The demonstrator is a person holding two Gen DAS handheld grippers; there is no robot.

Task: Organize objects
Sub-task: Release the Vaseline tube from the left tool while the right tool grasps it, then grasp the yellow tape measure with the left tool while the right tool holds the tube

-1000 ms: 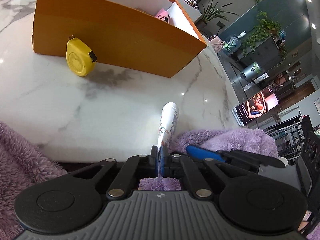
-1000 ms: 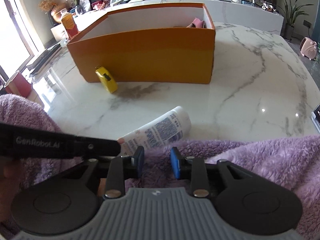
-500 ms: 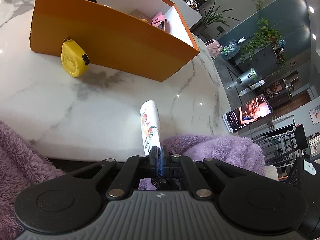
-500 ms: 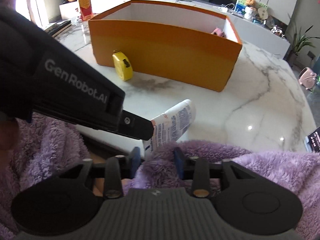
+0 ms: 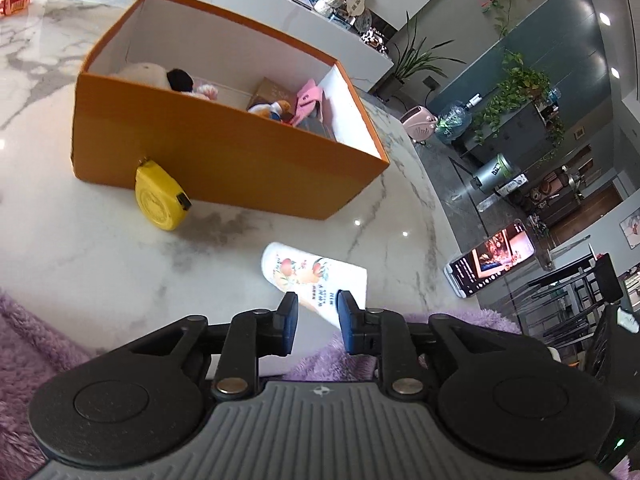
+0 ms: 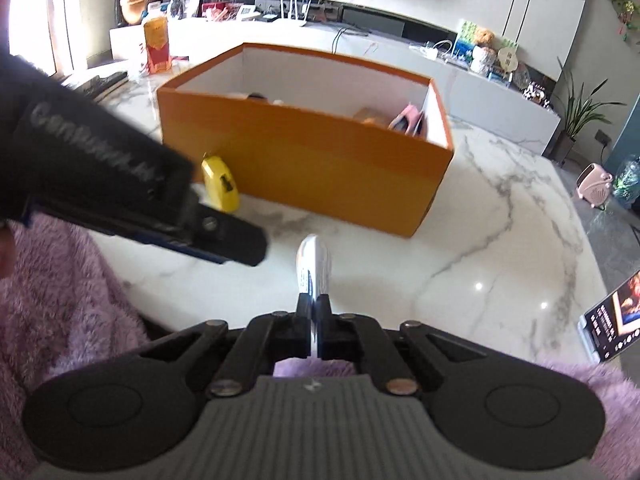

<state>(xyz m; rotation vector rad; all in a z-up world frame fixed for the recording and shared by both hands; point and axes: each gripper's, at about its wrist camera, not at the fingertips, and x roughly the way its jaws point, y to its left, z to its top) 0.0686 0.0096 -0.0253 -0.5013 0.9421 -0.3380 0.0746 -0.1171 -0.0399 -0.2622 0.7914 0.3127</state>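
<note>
A white tube with fruit print (image 5: 316, 276) is held above the marble table's near edge. My right gripper (image 6: 314, 320) is shut on the tube's flat end (image 6: 313, 268), which points toward the box. My left gripper (image 5: 314, 312) is open, its fingers on either side of the tube and not pressing on it; it shows as a black body (image 6: 132, 208) in the right wrist view. The orange box (image 5: 224, 152) holds a plush toy (image 5: 148, 74), a pink item (image 5: 308, 100) and other things. A yellow tape measure (image 5: 158, 200) leans against the box's front.
A phone (image 5: 492, 258) with a lit screen lies at the table's right edge. Purple fleece sleeves (image 5: 24, 344) frame both views. A red-labelled bottle (image 6: 157, 42) stands on the table behind the box.
The tube has passed from my left gripper to my right: the left opened, the right shut on it. Both grippers have risen, so the box's inside now shows.
</note>
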